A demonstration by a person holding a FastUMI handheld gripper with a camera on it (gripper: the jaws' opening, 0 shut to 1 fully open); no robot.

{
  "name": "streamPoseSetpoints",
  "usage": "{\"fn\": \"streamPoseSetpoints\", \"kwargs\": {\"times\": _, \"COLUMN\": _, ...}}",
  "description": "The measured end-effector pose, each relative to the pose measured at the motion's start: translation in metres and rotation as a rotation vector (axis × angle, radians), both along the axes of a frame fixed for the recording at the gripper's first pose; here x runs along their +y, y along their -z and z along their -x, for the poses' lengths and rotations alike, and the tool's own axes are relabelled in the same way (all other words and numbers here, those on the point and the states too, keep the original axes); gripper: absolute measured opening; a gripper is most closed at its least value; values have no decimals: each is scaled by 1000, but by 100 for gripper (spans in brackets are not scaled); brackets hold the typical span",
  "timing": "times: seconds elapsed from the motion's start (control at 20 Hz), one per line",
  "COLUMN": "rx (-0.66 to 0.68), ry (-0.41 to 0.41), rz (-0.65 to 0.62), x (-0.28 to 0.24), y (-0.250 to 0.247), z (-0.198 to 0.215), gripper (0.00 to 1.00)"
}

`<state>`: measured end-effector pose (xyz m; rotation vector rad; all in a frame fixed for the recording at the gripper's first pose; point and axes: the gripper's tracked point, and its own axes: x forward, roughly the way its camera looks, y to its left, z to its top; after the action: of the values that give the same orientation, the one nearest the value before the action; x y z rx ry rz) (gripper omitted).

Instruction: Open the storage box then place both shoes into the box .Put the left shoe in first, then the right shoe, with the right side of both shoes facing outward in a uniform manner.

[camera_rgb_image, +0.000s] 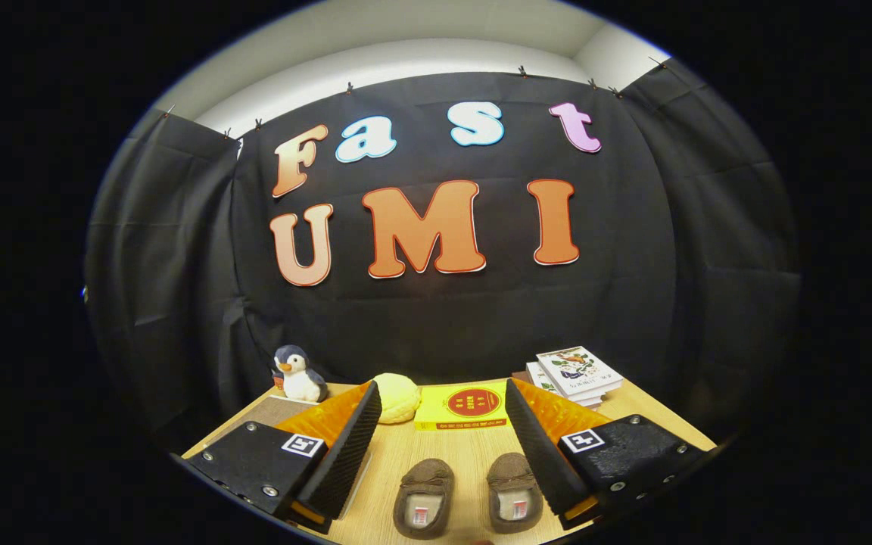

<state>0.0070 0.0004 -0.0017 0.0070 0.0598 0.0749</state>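
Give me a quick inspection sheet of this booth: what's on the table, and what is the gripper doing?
Surface: wooden table, lit, dry.
Job's things: two brown shoes, left shoe and right shoe, side by side between the fingers, toes pointing away.
Clutter: toy penguin, yellow bun, yellow book and book stack beyond the fingers.
Grippers: gripper open, fingers wide apart, touching nothing.
Cables: nothing seen.
Surroundings: black cloth wall behind the table.

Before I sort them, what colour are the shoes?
Brown shoes, lying between the open fingers, clearest in the gripper view.
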Motion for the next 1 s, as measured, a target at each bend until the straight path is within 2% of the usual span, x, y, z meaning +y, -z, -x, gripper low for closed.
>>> {"fn": "streamPoseSetpoints", "kwargs": {"times": 0.5, "rx": 72, "ry": -72, "rz": -44, "x": 10, "y": 28, "z": -13, "gripper": 98}}
{"fn": "streamPoseSetpoints", "kwargs": {"times": 0.65, "rx": 108, "ry": -118, "rz": -71, "x": 21, "y": 43, "z": -20, "gripper": 98}}
{"fn": "streamPoseSetpoints", "kwargs": {"times": 0.8, "rx": 204, "ry": -222, "rz": -172, "x": 46, "y": 73, "z": -24, "gripper": 98}}
{"fn": "streamPoseSetpoints", "kwargs": {"times": 1.0, "rx": 403, "ry": -356, "rz": -411, "x": 79, "y": 122, "z": -27, "gripper": 98}}
